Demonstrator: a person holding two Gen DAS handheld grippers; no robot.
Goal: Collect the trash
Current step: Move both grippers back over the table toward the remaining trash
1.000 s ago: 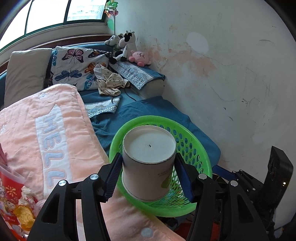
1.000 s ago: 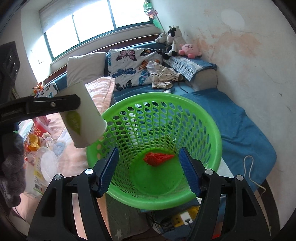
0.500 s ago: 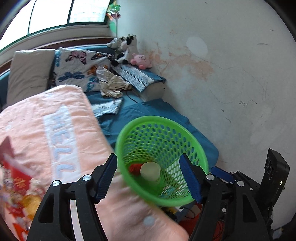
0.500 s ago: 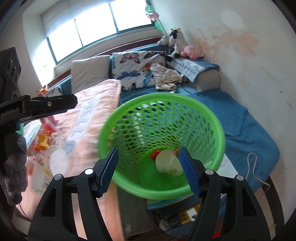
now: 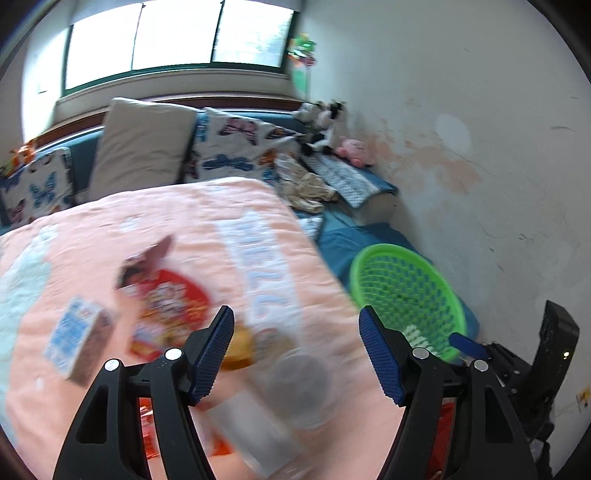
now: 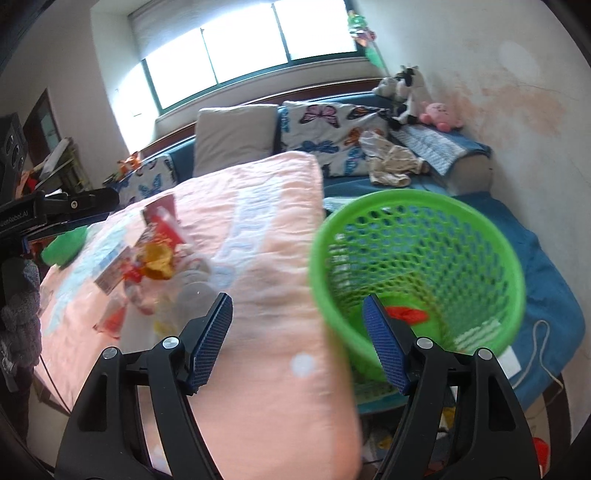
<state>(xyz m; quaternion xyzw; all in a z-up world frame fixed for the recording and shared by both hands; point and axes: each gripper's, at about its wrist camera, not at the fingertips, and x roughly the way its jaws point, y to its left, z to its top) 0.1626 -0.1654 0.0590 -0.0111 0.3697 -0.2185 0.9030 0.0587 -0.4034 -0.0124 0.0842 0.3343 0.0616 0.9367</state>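
Centrally, a peach-pink blanket (image 5: 207,236) with pale lettering serves as the landmark. Left gripper (image 5: 296,354): jaws spread wide, nothing between the blue-padded fingers (image 5: 214,354); it hangs above the blanket's near edge. Right gripper (image 6: 297,341): jaws likewise wide apart and empty, straddling the blanket's right-hand edge.

Trash lying on the blanket, all blurred: a red printed snack bag (image 5: 166,306) near the middle; a small blue-and-white carton (image 5: 75,341) to the left of the bag; a yellow-orange crumpled piece (image 5: 240,347) just beside the left gripper's left finger; a clear round plastic container (image 5: 299,384) at the near edge, between the left gripper's fingers in that view. In the right wrist view the same cluster sits on the blanket's left half: the red bag (image 6: 162,221), the yellow wrapper (image 6: 157,262), the clear container (image 6: 192,299).

Green perforated basket (image 6: 417,273): off the blanket's right edge, over a blue sheet (image 6: 546,280). Inside, at the bottom, a red crumpled piece (image 6: 406,314) is visible; other contents cannot be made out. In the left wrist view the basket (image 5: 406,291) appears right of the blanket, near the stained wall (image 5: 480,129).

Beyond the blanket's far edge: a plain pillow (image 5: 144,144), a butterfly-print cushion (image 5: 240,147) and soft toys (image 5: 332,129) below the window (image 5: 177,33).
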